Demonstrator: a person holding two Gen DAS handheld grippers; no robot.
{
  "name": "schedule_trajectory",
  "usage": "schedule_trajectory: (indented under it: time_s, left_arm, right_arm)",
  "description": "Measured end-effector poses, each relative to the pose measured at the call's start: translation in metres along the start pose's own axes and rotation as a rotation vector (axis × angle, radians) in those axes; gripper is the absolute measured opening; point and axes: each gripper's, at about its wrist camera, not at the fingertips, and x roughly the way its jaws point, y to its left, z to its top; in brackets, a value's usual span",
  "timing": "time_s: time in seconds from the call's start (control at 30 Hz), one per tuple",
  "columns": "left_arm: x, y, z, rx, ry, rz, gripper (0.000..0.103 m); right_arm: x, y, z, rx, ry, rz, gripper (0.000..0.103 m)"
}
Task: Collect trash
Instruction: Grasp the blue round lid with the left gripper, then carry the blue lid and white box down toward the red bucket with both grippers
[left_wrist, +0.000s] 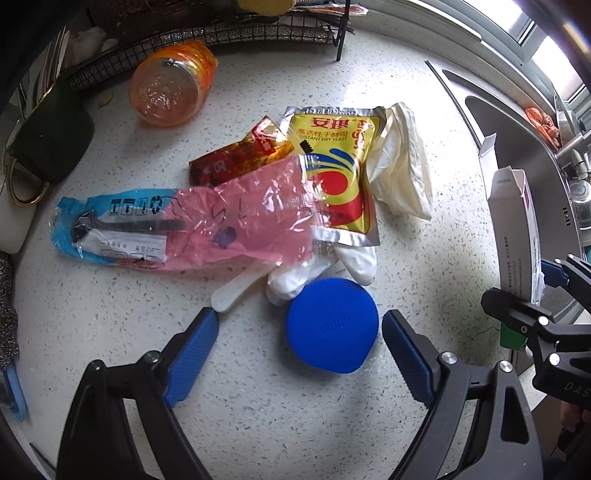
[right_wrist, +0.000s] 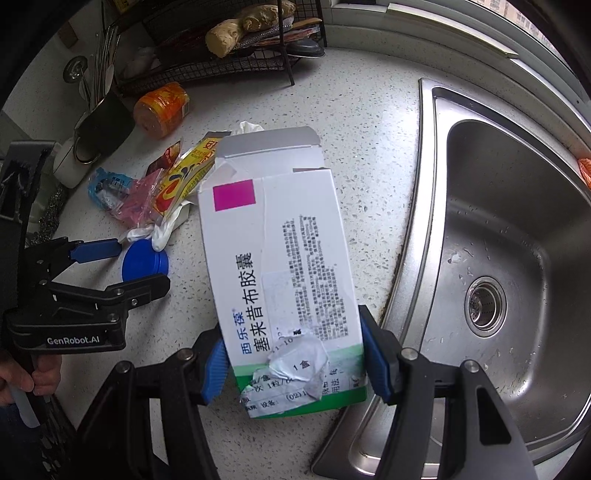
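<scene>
Now R gripper (right_wrist: 293, 363) clamps box (right_wrist: 280, 258), sink (right_wrist: 424, 206) edge adj.

The yellow yeast packet (left_wrist: 338, 173) carries red characters "安琪" above the black line "INSTANT DRY YEAST"; the white medicine box (right_wrist: 284, 273) shows blue "西乐葆" and black "塞来昔布胶囊" along its length, a block of print too small to read, and on its torn label "1 盒" and "(02)1"; the black body of the left gripper (right_wrist: 142, 264) bears "GenRobot.AI" in white.
</scene>
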Motion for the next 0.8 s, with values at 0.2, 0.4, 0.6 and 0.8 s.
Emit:
schedule_trajectory:
  time_s: [0.2, 0.4, 0.6, 0.8]
  left_arm:
    - [0.001, -0.009, -0.006, 0.016, 0.001, 0.052, 0.082]
    - [0.002, -0.017, -0.001, 0.043, -0.017, -0.028, 0.081]
    - [-0.002, -0.024, -0.002, 0.053, -0.039, -0.035, 0.062]
    - [-0.014, -0.029, -0.014, 0.052, -0.049, -0.035, 0.043]
  right_arm:
    - [0.002, -0.001, -0.002, -0.005, 0.009, 0.008, 0.059]
    - [-0.002, -0.008, -0.006, 0.012, 0.004, 0.012, 0.059]
    - [-0.005, -0.014, -0.015, 0.036, 0.003, 0.008, 0.059]
    - [-0.008, -0.009, -0.016, 0.044, -0.004, 0.035, 0.059]
